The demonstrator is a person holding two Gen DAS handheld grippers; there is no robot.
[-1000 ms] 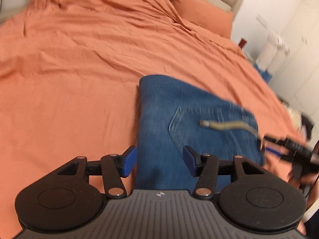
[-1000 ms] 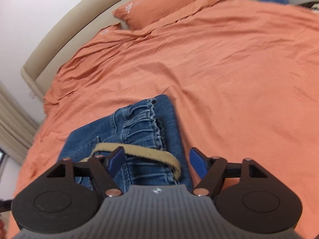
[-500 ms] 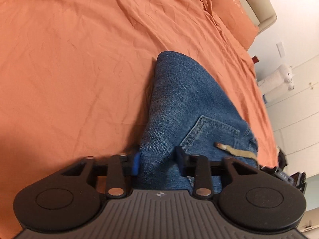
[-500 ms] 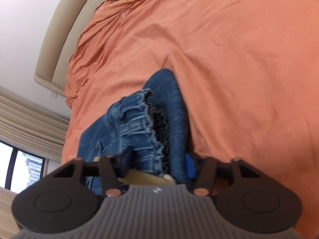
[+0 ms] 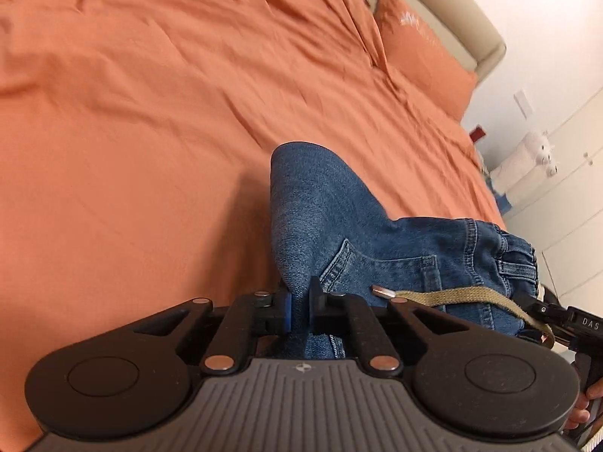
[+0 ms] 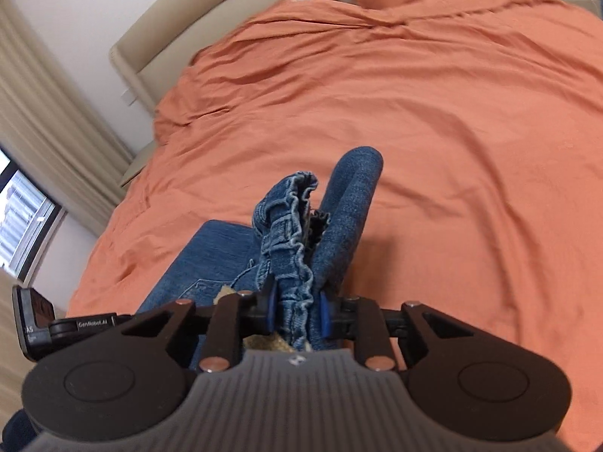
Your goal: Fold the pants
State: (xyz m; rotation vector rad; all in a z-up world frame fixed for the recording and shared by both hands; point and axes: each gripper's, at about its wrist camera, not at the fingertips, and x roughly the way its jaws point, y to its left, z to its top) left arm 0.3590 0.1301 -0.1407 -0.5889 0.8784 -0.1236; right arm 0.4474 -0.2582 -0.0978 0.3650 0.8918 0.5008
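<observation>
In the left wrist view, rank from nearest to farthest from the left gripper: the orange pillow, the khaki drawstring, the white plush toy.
1. Khaki drawstring, just right of the left gripper, lying on the jeans.
2. White plush toy, far right, beyond the bed's edge.
3. Orange pillow, upper right, against the headboard.

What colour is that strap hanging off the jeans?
Khaki tan strap, clearest in the left wrist view.

a home bedroom: orange-sheeted bed (image 5: 150,120), pillow (image 5: 418,60), padded headboard (image 6: 150,49).
</observation>
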